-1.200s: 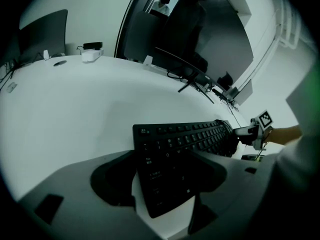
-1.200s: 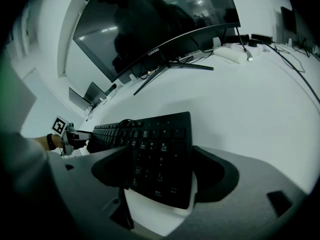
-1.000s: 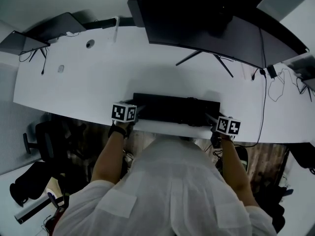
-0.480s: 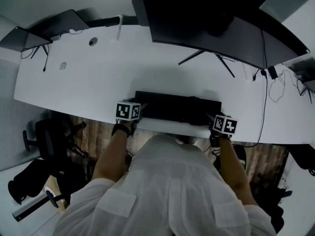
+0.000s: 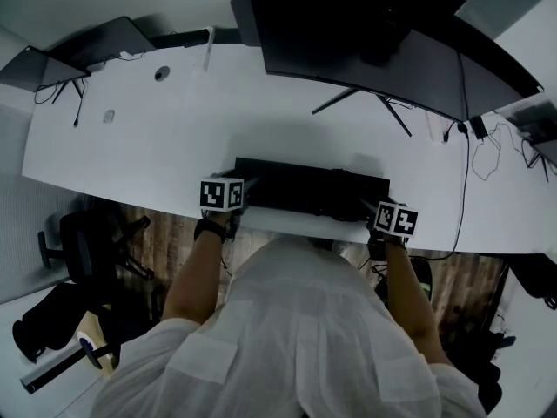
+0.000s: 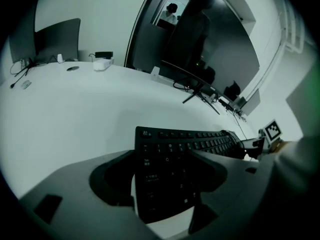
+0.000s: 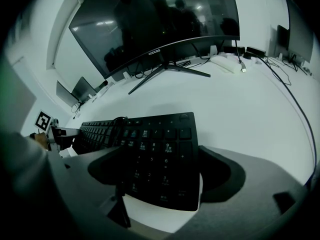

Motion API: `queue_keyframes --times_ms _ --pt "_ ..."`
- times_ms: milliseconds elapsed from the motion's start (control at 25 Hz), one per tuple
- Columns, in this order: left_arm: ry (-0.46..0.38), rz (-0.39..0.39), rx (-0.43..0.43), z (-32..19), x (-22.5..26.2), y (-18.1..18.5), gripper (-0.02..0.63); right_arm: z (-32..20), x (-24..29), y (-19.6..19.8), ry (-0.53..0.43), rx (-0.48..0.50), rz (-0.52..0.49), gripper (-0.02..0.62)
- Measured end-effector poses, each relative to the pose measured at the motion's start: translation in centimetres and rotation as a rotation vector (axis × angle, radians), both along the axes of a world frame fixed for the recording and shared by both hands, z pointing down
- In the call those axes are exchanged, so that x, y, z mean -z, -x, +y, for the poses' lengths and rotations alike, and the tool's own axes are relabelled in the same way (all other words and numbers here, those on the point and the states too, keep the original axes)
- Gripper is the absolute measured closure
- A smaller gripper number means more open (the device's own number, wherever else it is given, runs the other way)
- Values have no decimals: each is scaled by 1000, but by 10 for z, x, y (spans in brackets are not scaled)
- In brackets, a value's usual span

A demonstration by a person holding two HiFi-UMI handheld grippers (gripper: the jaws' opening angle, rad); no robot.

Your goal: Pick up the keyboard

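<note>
At the left, the person's bare left forearm [image 5: 193, 273] reaches forward from a white sleeve, with a dark band [image 5: 209, 230] round the wrist. It tilts the left claw [image 5: 247, 190] steeply down at the near edge of the white counter [image 5: 165, 146]. In the left gripper view this claw [image 6: 167, 180] has its jaws apart, one on either side of the left end of the keyboard [image 6: 176, 148]. A pale sliver of counter shows between the keyboard's edge and the left jaw. The key legends at this end are too dim to read.

The black keyboard [image 5: 313, 192] lies flat on the counter, close to its near edge and straight ahead of the person, with a claw at each end. Behind it a wide dark monitor [image 5: 374, 46] stands on thin splayed legs.

At the right, the right forearm [image 5: 412, 299] matches the left one, and the right claw [image 5: 371, 207] is pitched steeply down at the keyboard's right end. In the right gripper view this claw [image 7: 160, 180] has just been opening its jaws. They stand wide round the number pad, with a thin strip of counter showing beside the right jaw. The digits 8 and 9 can be read on the keys there. The monitor's [image 7: 155, 19] lower bezel carries the word "coocaa" [image 7: 154, 51]. A black cable [image 7: 292, 101] trails over the counter at the far right.
</note>
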State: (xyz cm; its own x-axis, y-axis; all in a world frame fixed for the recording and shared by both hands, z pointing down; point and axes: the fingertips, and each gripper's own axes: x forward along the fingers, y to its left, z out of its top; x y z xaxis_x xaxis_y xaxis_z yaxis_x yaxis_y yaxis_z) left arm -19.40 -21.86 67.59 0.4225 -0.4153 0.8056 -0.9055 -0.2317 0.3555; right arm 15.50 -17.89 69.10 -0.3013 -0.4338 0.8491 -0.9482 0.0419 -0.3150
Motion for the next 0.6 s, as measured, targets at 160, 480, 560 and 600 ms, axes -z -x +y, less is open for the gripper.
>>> queue_keyframes --times_ms 160,480,560,600 --pt "-23 15 18 -11 13 -3 322 -4 12 -4 -18 -13 -9 169" --pt "-113 19 -10 -34 49 -26 322 -19 50 -26 -119 -54 -4 181" --pt "-132 23 -16 -39 57 -31 322 -22 60 -31 -143 -59 1 182" --pt "-143 26 -18 -41 61 -34 322 -23 65 -34 -154 -61 3 183"
